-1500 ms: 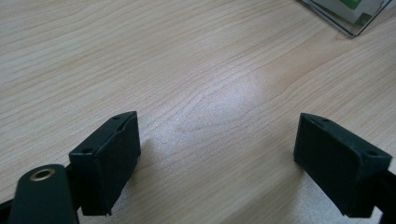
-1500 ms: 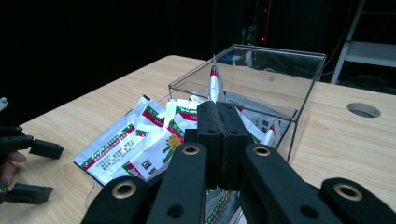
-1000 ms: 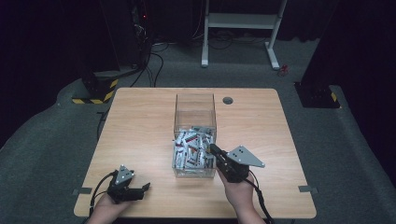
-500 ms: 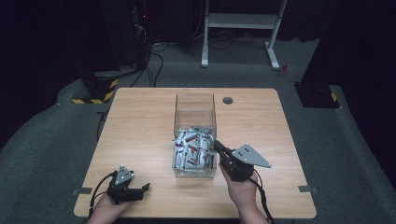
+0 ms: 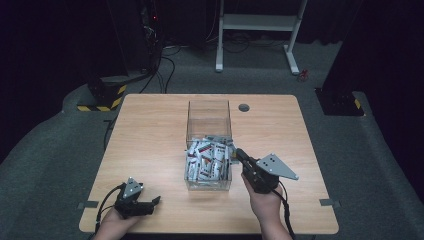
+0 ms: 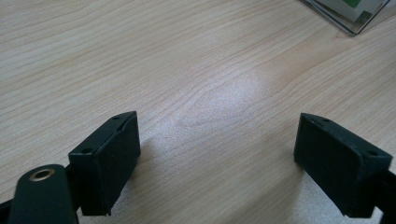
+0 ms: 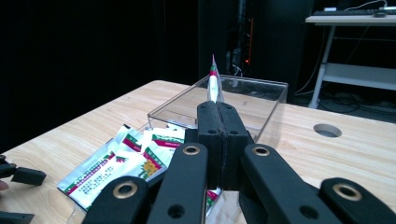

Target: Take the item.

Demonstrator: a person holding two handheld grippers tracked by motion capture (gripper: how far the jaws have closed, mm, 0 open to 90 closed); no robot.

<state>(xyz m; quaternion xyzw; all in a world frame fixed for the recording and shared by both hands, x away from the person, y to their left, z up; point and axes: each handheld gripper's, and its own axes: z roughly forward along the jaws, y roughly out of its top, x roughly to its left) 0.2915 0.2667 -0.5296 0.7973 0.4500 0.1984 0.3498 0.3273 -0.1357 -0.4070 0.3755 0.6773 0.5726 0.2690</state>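
A clear plastic box point(image 5: 209, 116) stands mid-table, its near half full of several white, red and green packets point(image 5: 205, 161). My right gripper point(image 5: 238, 152) hovers at the box's near right corner, above the rim. In the right gripper view its jaws point(image 7: 218, 111) are shut on one packet point(image 7: 214, 83), which stands edge-on above the pads. The other packets point(image 7: 126, 161) lie below in the box point(image 7: 264, 88). My left gripper point(image 5: 155, 201) rests on the table at the front left. It stands open with only bare wood between its fingers point(image 6: 217, 135).
The wooden table point(image 5: 150, 135) has a round cable hole point(image 5: 244, 107) behind the box on the right. A corner of the box point(image 6: 350, 14) shows at the top right of the left gripper view. Dark floor, cables and a white desk frame point(image 5: 257, 22) lie beyond.
My right gripper has drifted slightly right and up with the packet still pinched. The left gripper has stayed put.
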